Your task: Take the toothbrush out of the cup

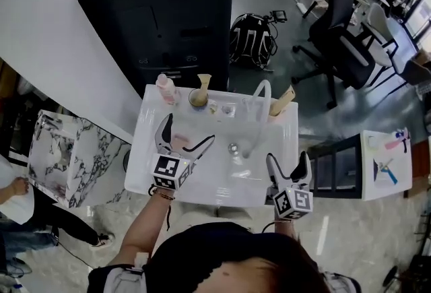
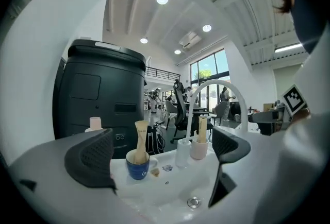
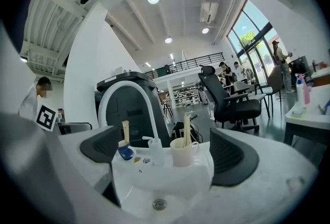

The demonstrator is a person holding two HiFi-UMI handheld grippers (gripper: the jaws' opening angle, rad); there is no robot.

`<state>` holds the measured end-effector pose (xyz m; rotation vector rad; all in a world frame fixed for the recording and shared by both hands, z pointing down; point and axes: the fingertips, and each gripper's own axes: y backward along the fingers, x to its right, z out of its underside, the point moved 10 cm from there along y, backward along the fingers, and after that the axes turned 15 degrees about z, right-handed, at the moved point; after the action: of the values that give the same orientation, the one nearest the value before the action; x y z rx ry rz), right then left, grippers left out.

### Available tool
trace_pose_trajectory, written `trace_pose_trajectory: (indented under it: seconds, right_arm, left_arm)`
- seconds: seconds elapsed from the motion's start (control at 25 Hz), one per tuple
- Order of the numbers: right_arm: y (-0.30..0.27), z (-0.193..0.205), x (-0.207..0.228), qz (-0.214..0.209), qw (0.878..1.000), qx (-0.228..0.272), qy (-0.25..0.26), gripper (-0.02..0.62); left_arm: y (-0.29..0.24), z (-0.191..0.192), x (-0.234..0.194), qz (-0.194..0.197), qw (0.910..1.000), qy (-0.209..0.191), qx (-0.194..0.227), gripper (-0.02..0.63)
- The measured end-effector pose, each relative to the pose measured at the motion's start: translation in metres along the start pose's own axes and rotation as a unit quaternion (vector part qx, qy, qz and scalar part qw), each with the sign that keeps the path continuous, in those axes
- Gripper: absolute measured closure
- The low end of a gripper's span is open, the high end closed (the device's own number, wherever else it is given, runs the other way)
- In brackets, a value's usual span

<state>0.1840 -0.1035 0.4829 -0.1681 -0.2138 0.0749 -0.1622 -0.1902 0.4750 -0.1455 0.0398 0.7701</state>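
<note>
At the back left of the white sink stands a blue cup holding a beige toothbrush. At the back right, a cream cup holds another toothbrush. My left gripper hovers open over the basin's left side, short of the blue cup. Lower down, my right gripper is open at the front right rim, empty.
A curved white faucet rises between the cups, above the drain. A pink bottle stands at the back left corner. A black cabinet is behind the sink, a marble stand to the left and a white table to the right.
</note>
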Motion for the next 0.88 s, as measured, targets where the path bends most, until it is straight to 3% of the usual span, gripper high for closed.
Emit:
trace_pose_trajectory:
  seconds: [0.24, 0.72, 0.76, 0.8, 0.88]
  right_arm:
    - [-0.009, -0.006, 0.006, 0.013, 1.000, -0.013, -0.001, 0.051]
    - [-0.033, -0.023, 0.045, 0.038, 0.999, -0.032, 0.005, 0.051]
    - [-0.036, -0.024, 0.048, 0.040, 0.999, -0.035, 0.004, 0.052]
    - [-0.038, -0.024, 0.050, 0.040, 0.999, -0.037, 0.004, 0.051]
    - [-0.043, -0.024, 0.053, 0.040, 0.998, -0.038, 0.001, 0.051]
  left_arm:
    - [-0.058, 0.019, -0.046, 0.006, 0.9995, -0.003, -0.031, 0.035]
    - [-0.143, 0.045, -0.109, -0.035, 0.9932, 0.005, -0.111, 0.039]
    - [-0.145, 0.048, -0.111, -0.041, 0.9921, 0.004, -0.118, 0.053]
    - [-0.145, 0.049, -0.113, -0.050, 0.9909, 0.002, -0.125, 0.111]
    - [-0.144, 0.052, -0.116, -0.069, 0.9886, 0.000, -0.134, 0.311]
